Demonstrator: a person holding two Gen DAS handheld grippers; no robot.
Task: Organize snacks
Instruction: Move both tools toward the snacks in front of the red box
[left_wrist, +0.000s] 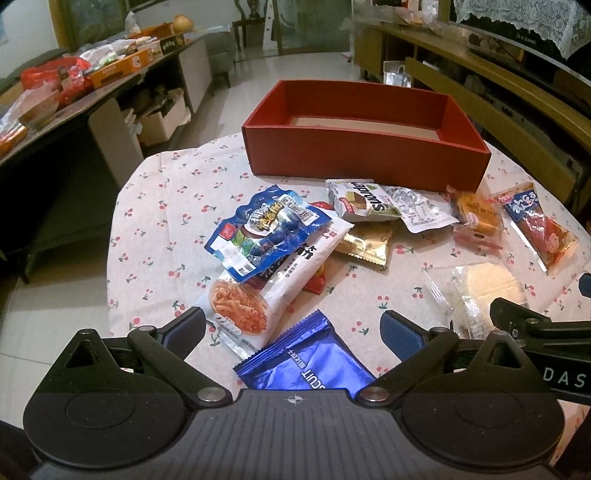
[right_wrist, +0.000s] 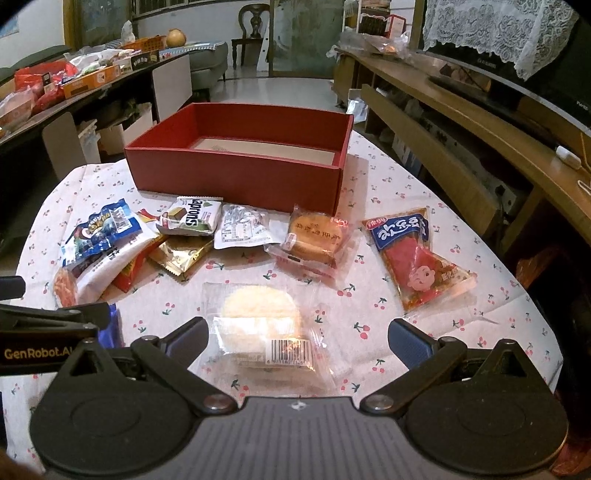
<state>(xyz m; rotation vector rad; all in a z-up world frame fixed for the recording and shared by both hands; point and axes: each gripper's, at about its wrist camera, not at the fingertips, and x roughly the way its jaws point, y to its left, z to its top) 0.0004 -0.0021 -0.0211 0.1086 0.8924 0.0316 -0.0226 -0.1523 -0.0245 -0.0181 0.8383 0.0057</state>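
Snacks lie scattered across a round table covered in a cherry-print cloth, in front of an open red box that stands at the far side with only its pale floor showing inside. The left gripper hangs low over the near edge with its fingers spread wide, holding nothing; a blue biscuit packet lies on the cloth between them, and a white bag of red strips rests just beyond, under a blue-and-white pouch. The right gripper is likewise wide open and empty, its fingers either side of a clear-wrapped white rice cracker. Farther back sit a wrapped round pastry, a red spicy-strip packet with a cartoon face, a gold sachet, a green-and-white wafer pack and a silver-white packet, the last two close to the box's front wall. A cluttered sideboard lines the left of the room.
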